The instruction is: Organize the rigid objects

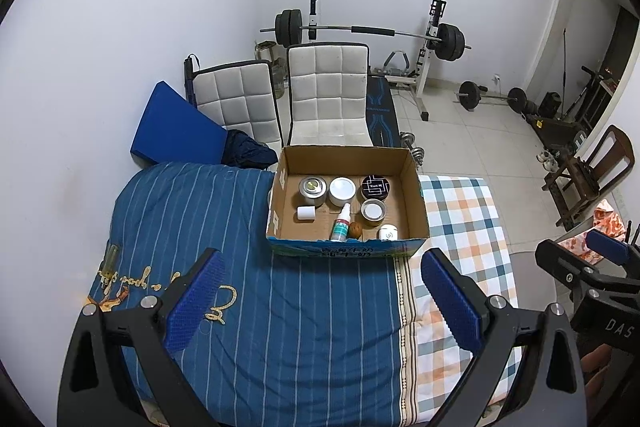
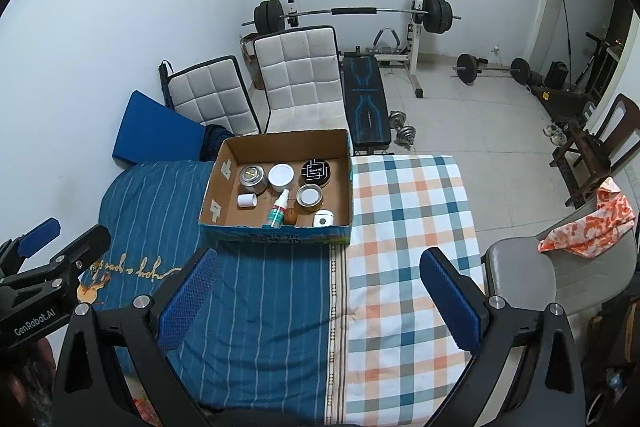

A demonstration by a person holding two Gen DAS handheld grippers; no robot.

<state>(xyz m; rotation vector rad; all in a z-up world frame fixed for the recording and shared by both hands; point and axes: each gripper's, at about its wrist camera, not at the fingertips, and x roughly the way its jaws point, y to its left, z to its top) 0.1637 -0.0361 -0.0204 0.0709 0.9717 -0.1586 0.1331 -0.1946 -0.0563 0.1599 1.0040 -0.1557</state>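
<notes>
We see a white-walled room with a tiled floor (image 2: 460,131); the cardboard box (image 1: 348,245) is our landmark. Beyond it stand a barbell rack (image 1: 428,39) and two white quilted chairs (image 1: 328,95). Beneath it lies the bed, blue striped quilt (image 1: 280,327) to its left, checked sheet (image 2: 408,267) to its right. Inside the box sit round tins (image 1: 342,190), a spray bottle (image 1: 341,225) and small jars. Nearer than the box, our left gripper (image 1: 320,307) and right gripper (image 2: 320,303) hover spread wide, holding nothing.
</notes>
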